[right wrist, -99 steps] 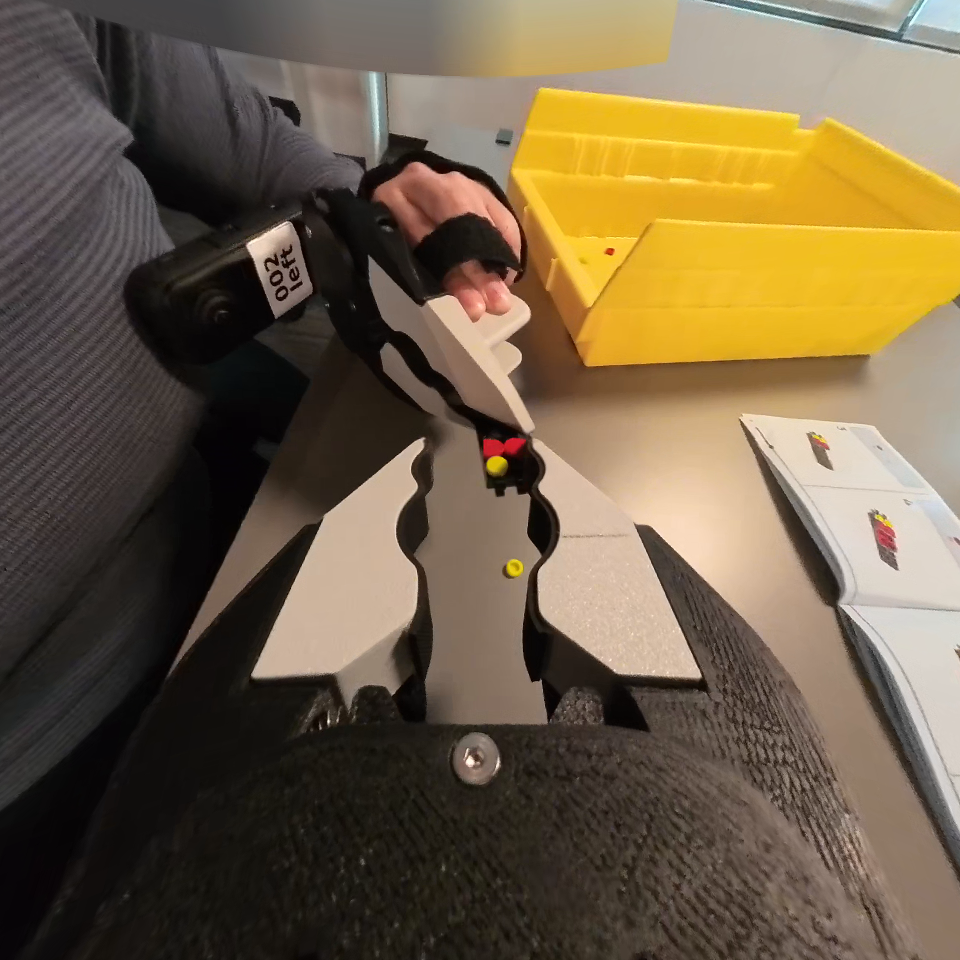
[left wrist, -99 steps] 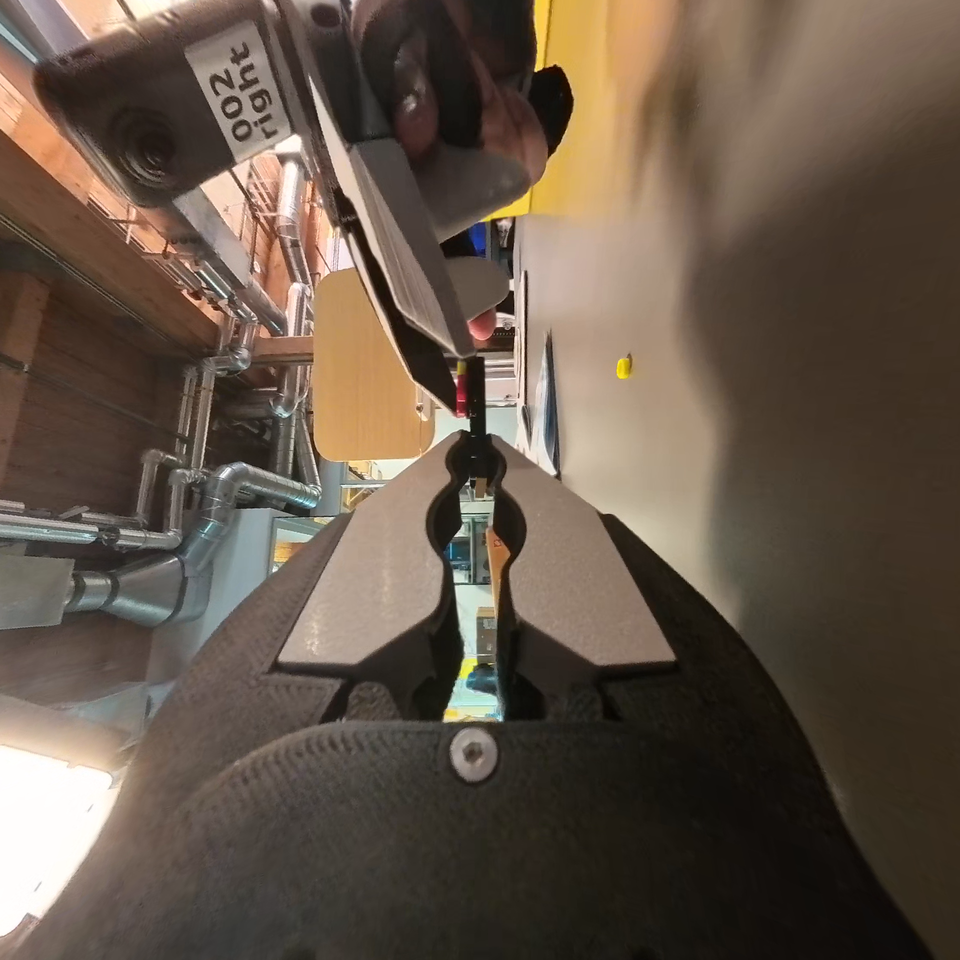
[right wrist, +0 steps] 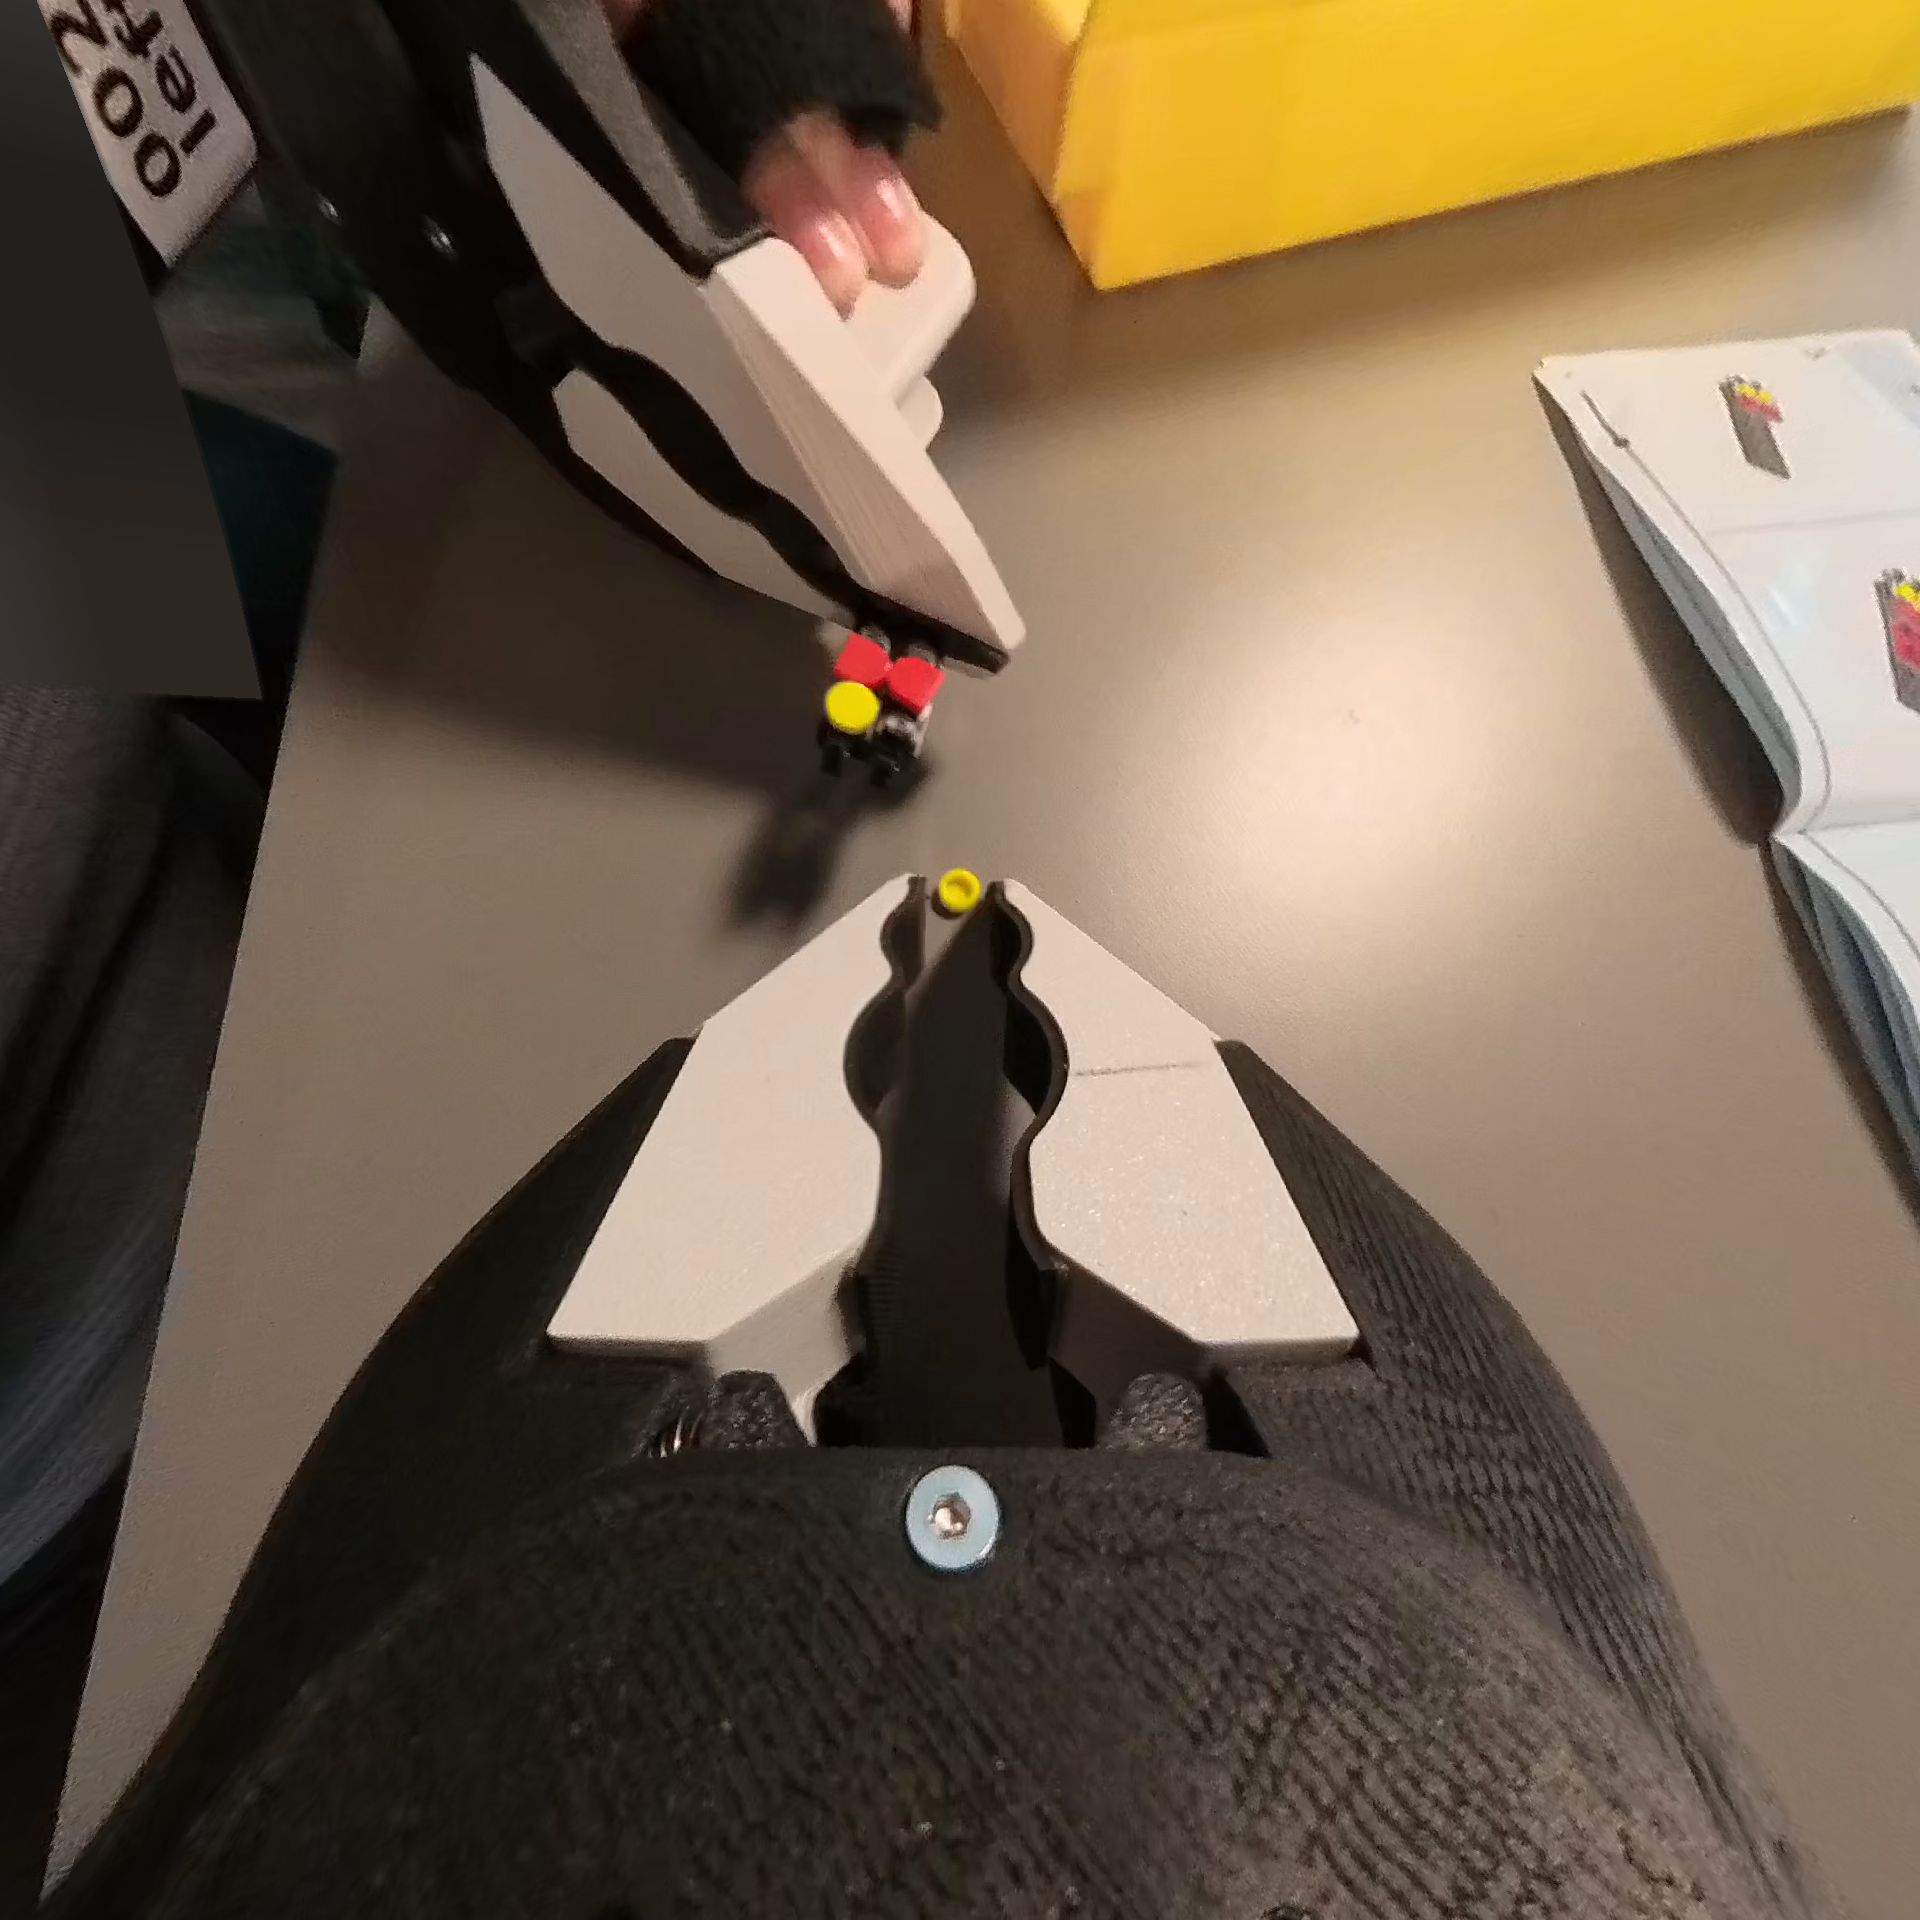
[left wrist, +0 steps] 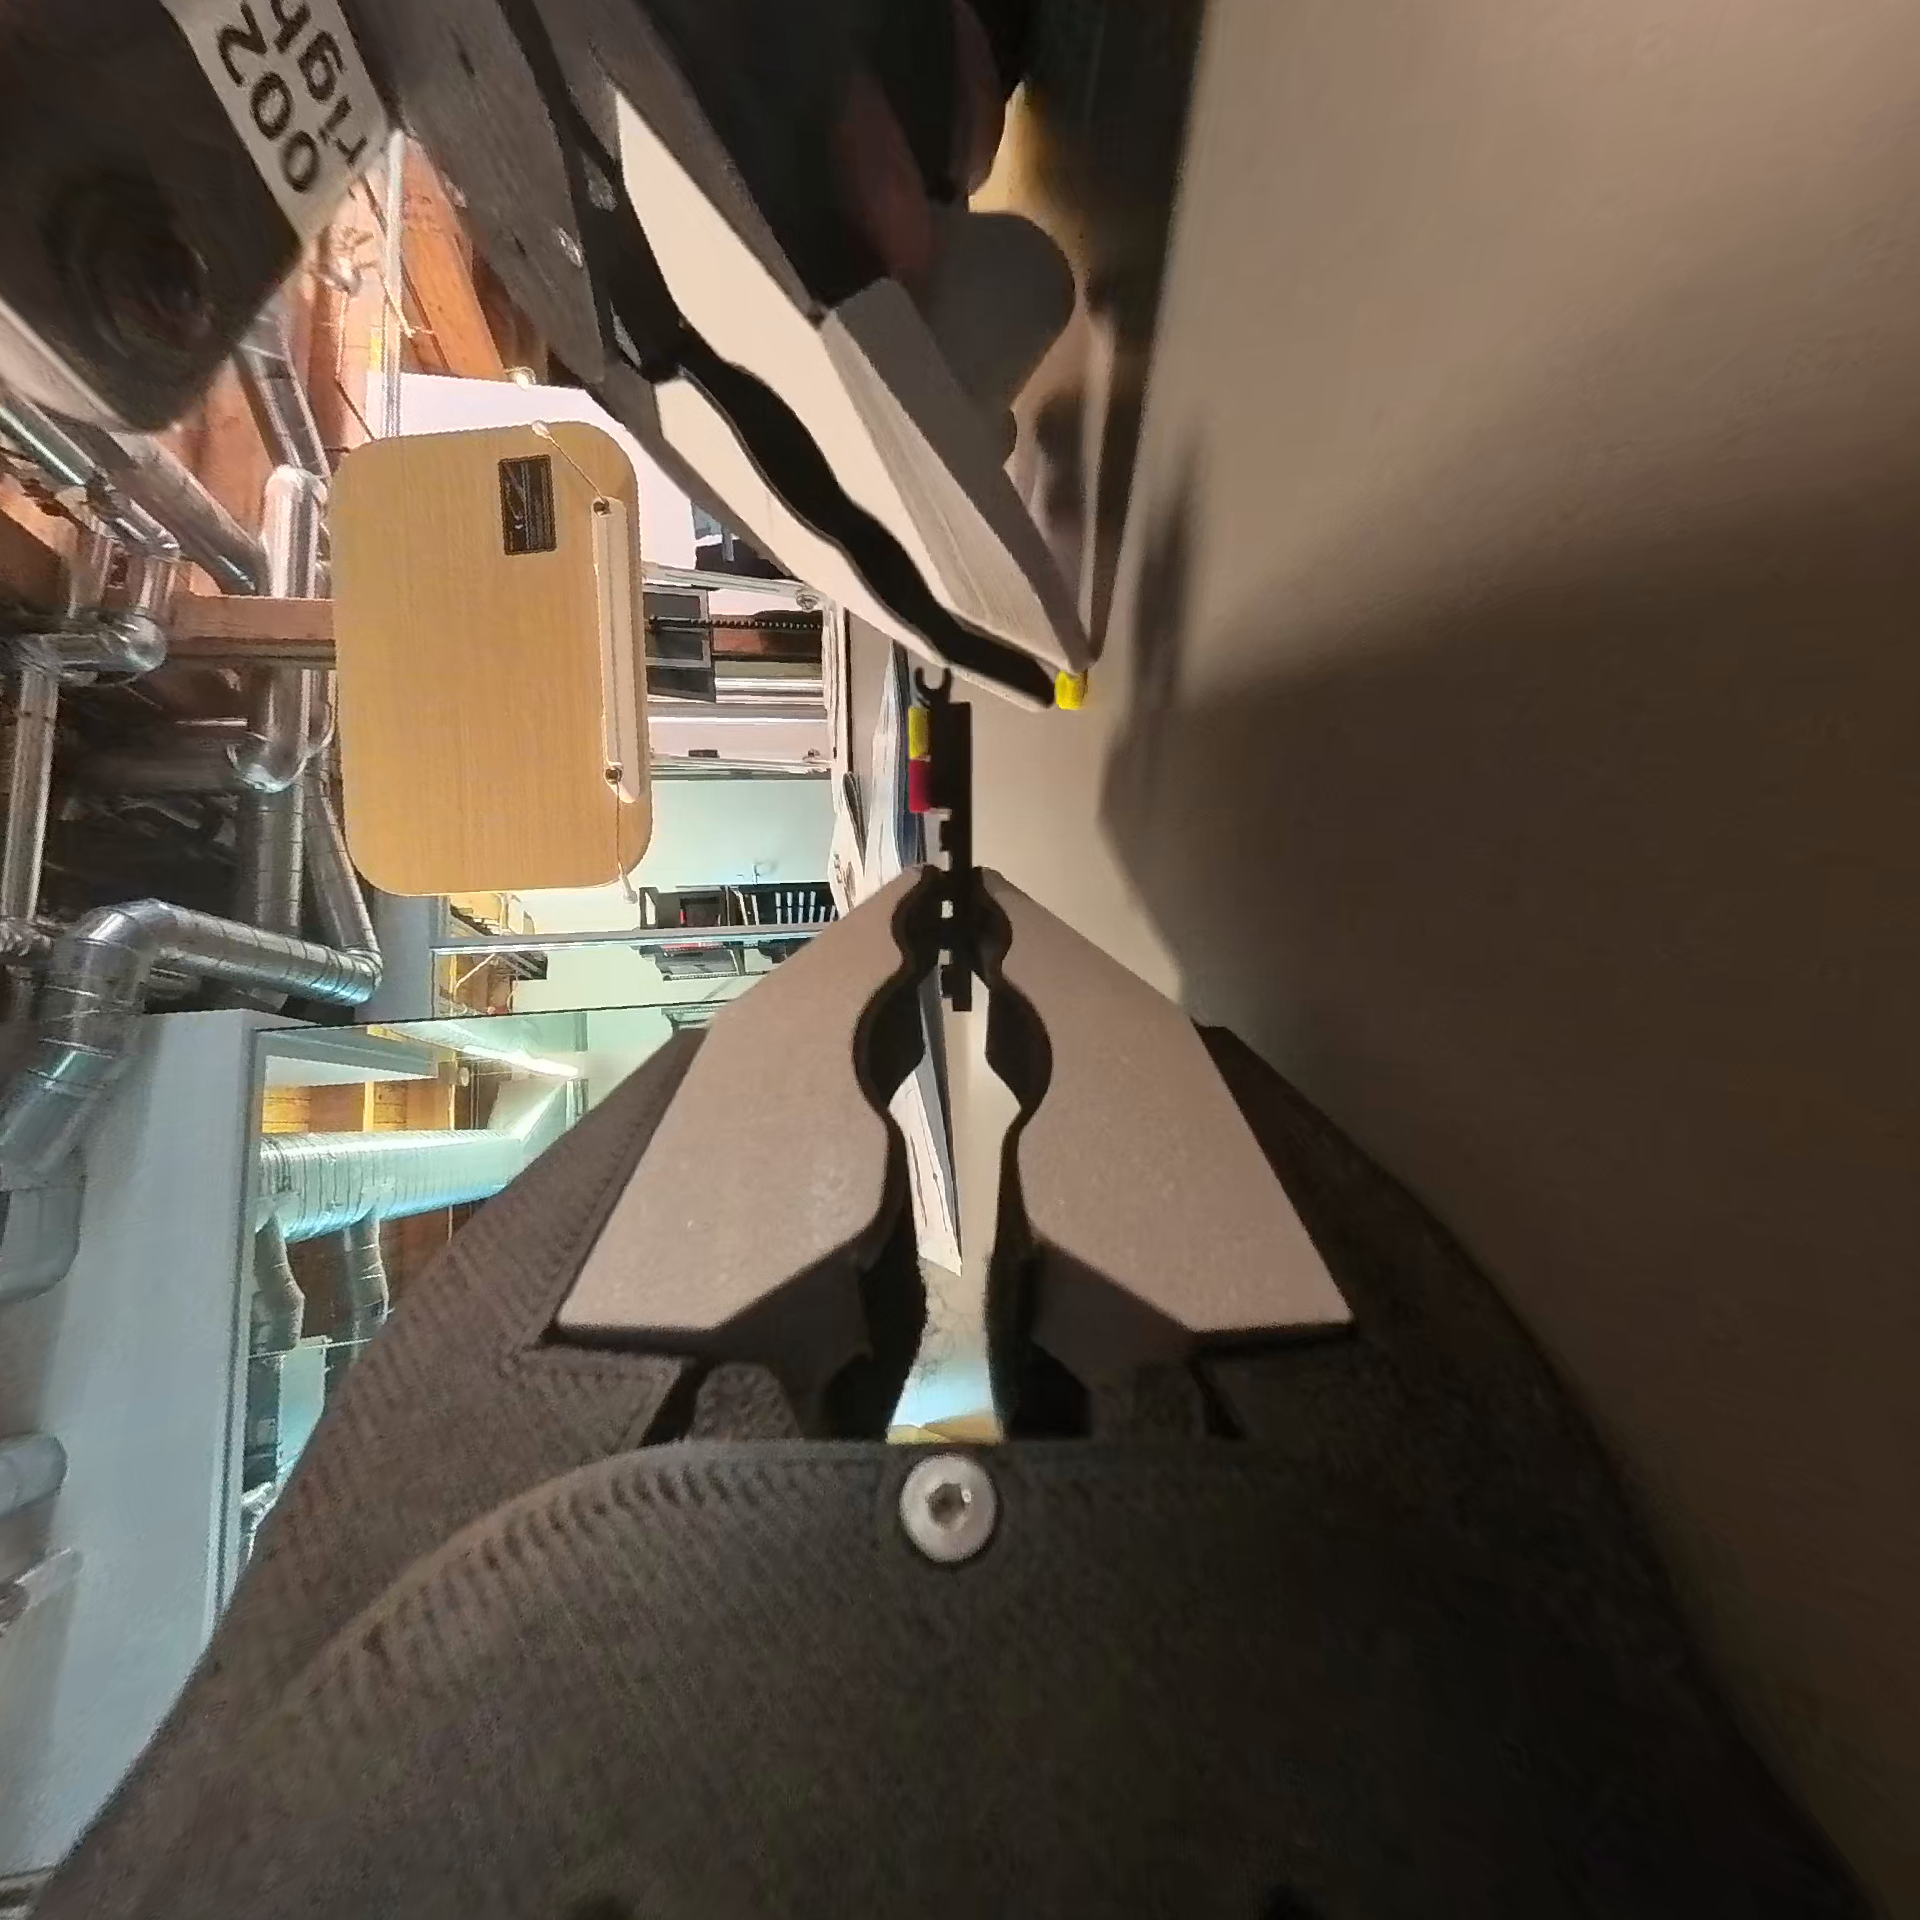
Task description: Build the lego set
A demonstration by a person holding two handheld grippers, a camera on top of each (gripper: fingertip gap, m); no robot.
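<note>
Yellow stud (right wrist: 957,890) — half-hidden in right gripper (right wrist: 957,896) | bin (right wrist: 1403,114) cropped

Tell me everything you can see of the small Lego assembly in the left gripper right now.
The Lego assembly is a thin black plastic plate carrying two red pieces and one round yellow tile on its studded face. The left gripper pinches its lower end, jaws shut on it, holding it off the grey table. In the left wrist view it shows edge-on. Its free end looks slightly blurred.
</note>
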